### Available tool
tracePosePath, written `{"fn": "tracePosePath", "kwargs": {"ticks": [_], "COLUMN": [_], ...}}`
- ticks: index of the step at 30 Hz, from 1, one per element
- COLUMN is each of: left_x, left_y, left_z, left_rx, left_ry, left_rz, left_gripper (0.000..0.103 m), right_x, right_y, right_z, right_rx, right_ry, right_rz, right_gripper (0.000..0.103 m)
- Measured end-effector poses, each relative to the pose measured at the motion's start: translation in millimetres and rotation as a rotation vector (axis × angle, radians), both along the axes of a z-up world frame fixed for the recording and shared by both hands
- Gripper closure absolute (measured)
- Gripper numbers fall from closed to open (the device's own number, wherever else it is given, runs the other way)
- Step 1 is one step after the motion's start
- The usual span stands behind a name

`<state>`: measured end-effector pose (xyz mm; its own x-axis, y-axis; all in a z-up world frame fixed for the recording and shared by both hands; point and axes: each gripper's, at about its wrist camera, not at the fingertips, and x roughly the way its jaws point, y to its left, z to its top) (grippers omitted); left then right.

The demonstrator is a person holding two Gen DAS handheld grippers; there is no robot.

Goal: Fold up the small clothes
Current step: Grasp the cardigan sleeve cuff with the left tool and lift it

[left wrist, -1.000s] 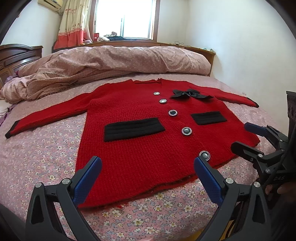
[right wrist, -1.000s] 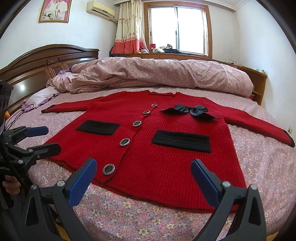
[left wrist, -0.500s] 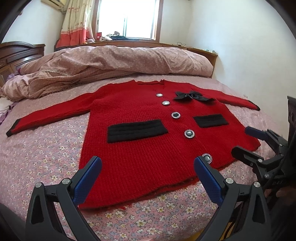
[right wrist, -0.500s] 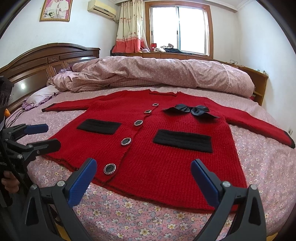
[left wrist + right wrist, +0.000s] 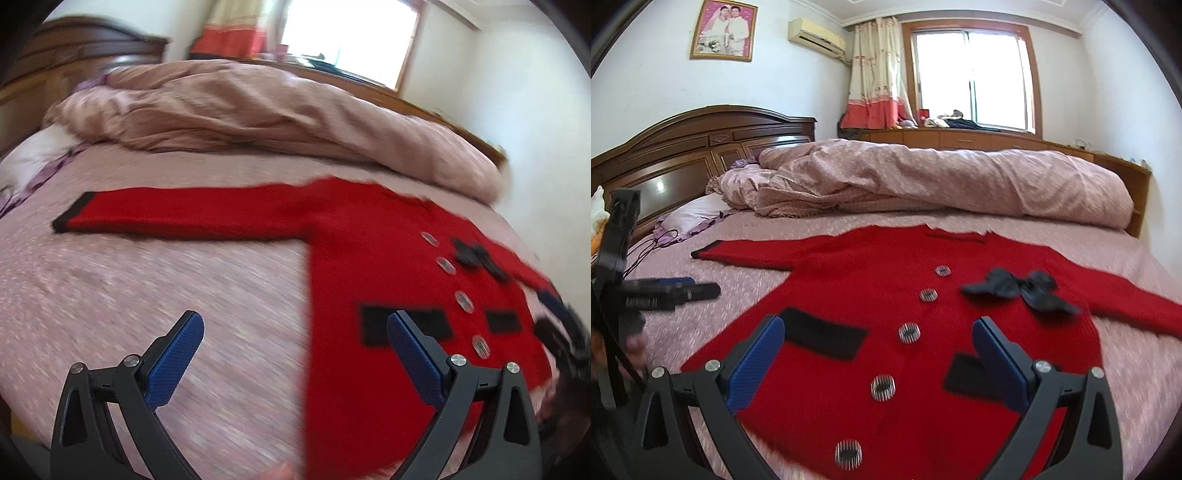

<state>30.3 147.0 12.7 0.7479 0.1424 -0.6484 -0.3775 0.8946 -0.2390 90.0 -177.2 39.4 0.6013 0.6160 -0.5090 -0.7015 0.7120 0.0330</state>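
Left wrist view showed the left gripper (image 5: pixel 291 354) wide apart and empty over the bed (image 5: pixel 147 295), near the long sleeve (image 5: pixel 184 212). The red cardigan (image 5: pixel 923 325) lay flat and spread out on the bed, buttons up, both sleeves out. No fold had been made yet. The right gripper (image 5: pixel 877 360) hung over its middle, wide apart and empty too. All the folding was left.

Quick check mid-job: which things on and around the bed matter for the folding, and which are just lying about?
For the job:
red cardigan, spread flat
left gripper, open
right gripper, open

Lying about:
pink duvet, bunched behind
pillow
dark cable
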Motion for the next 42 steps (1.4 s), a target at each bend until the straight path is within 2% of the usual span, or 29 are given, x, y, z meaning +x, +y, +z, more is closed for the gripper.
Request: {"fn": "tracePosePath", "kwargs": {"ticks": [3, 6, 8, 11, 13, 15, 19, 21, 24, 31, 36, 38, 39, 40, 41, 42], "left_x": [3, 5, -2, -9, -11, -9, -4, -10, -8, 2, 6, 11, 17, 19, 20, 17], "left_y": [54, 112, 146, 168, 184, 196, 223, 233, 243, 284, 298, 302, 307, 313, 318, 321], "left_z": [-3, -16, -26, -29, -34, -43, -66, -76, -79, -84, -83, -82, -85, -90, -98, -99], "left_rx": [-0.075, -0.223, -0.359, -0.413, -0.427, -0.479, -0.637, -0.712, -0.752, -0.774, -0.743, -0.692, -0.654, -0.642, -0.651, -0.676], "left_ry": [-0.001, 0.004, -0.021, -0.052, -0.049, -0.04, -0.075, -0.13, -0.162, -0.241, -0.267, -0.228, -0.172, -0.123, -0.097, -0.117], "left_rz": [0.119, 0.251, 0.334, 0.396, 0.441, 0.459, 0.521, 0.575, 0.6, 0.604, 0.638, 0.629, 0.628, 0.637, 0.647, 0.655], "left_gripper": [0.006, 0.006, 0.006, 0.006, 0.006, 0.006, 0.007, 0.007, 0.007, 0.006, 0.008, 0.029, 0.063, 0.091, 0.095, 0.097], "right_x": [22, 48, 68, 92, 103, 112, 120, 120, 124, 127, 125, 125, 125, 126, 126, 126], "right_y": [17, 30, 34, 27, 16, 6, -7, -12, -16, -20, -18, -16, -16, -16, -16, -16], "right_z": [0, -4, -6, -12, -16, -19, -21, -21, -23, -24, -26, -28, -29, -30, -30, -31], "right_rx": [0.013, 0.024, 0.026, 0.032, 0.06, 0.088, 0.095, 0.104, 0.095, 0.084, 0.058, 0.051, 0.051, 0.05, 0.047, 0.044], "right_ry": [0.015, 0.025, 0.03, 0.06, 0.106, 0.15, 0.157, 0.169, 0.179, 0.181, 0.166, 0.165, 0.166, 0.17, 0.174, 0.176], "right_rz": [0.012, 0.013, -0.015, -0.09, -0.113, -0.133, -0.17, -0.176, -0.189, -0.207, -0.2, -0.192, -0.19, -0.189, -0.189, -0.19], "right_gripper": [0.0, 0.0, 0.0, 0.0, 0.0, 0.0, 0.0, 0.0, 0.0, 0.0, 0.0, 0.0, 0.0, 0.0, 0.0, 0.0]}}
